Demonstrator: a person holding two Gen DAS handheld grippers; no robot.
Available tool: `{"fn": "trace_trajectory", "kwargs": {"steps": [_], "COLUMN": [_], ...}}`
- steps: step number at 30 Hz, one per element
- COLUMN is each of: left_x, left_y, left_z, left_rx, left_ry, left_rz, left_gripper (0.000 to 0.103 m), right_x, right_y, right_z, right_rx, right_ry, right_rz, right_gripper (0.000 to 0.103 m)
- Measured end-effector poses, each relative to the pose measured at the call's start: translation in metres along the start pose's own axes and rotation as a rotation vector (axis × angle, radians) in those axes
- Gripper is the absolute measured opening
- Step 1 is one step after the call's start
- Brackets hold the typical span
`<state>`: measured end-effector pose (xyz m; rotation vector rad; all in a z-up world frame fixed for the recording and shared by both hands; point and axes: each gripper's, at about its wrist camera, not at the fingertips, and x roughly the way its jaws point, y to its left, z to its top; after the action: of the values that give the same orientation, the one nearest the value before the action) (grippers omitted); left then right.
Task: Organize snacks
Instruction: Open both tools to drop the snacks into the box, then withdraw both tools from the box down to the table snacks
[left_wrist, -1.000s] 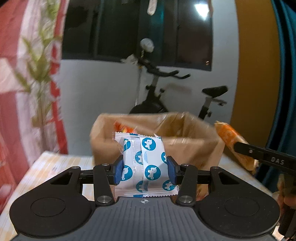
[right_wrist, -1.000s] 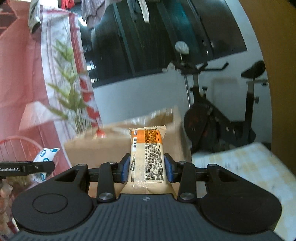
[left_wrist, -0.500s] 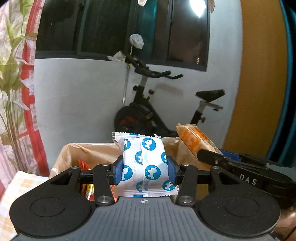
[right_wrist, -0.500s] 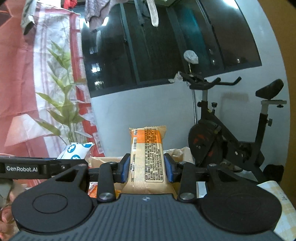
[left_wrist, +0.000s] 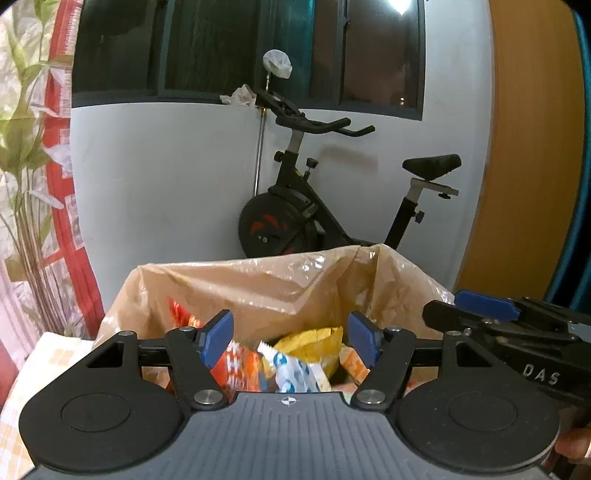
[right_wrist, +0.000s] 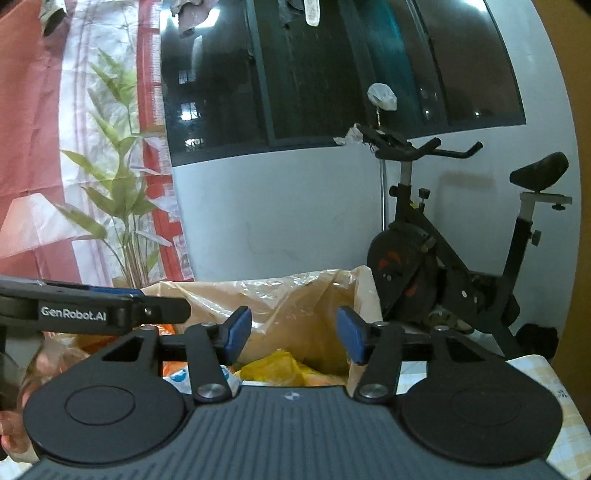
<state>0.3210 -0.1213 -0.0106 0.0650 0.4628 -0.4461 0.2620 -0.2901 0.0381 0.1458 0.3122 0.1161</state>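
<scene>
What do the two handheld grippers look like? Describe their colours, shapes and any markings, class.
Both are black plastic. The left gripper has blue pads on angled fingers, two round discs, a ribbed grey centre plate and, on its side, white "GenRobot.AI" lettering. The right gripper has the same build, with "DAS" in white on its side. No cables or sleeves show.

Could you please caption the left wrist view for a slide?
Left gripper, jaws just opened and empty, above the snack-filled bag; white-and-blue packet inside.

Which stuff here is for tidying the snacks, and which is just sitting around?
For the job:
- crinkly tan plastic bag
- white-and-blue snack packet inside it
- yellow snack packet inside it
- left gripper, open
- right gripper, open

Just there:
- black exercise bike
- green leafy plant
</scene>
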Motion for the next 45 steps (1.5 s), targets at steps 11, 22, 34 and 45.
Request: {"fn": "trace_trajectory", "kwargs": {"steps": [11, 22, 34, 45], "left_x": [-0.078, -0.122, -0.092, -0.072], "left_y": [0.019, 0.069, 0.081, 0.069], "left_z": [-0.038, -0.092, -0.149, -0.172], "left_rx": [0.019, -0.159, -0.224, -0.171], "left_ry": [-0.037, -0.021, 0.103, 0.183], "left_rz": [0.030, 0.103, 0.125, 0.097], "left_gripper": [0.070, 0.063, 0.056, 0.053], "right_x": [-0.052, -0.090, -0.049, 0.006], "right_y": [0.012, 0.021, 0.016, 0.024], "right_z": [-0.028, -0.071, -0.134, -0.171], "right_rx": [0.041, 0.050, -0.042, -0.215], "right_ry": [-0.025, -0.021, 0.227, 0.471], "right_rz": [0.008, 0.026, 0.054, 0.098], "right_gripper": [0.056, 0.056, 0.056, 0.055]}}
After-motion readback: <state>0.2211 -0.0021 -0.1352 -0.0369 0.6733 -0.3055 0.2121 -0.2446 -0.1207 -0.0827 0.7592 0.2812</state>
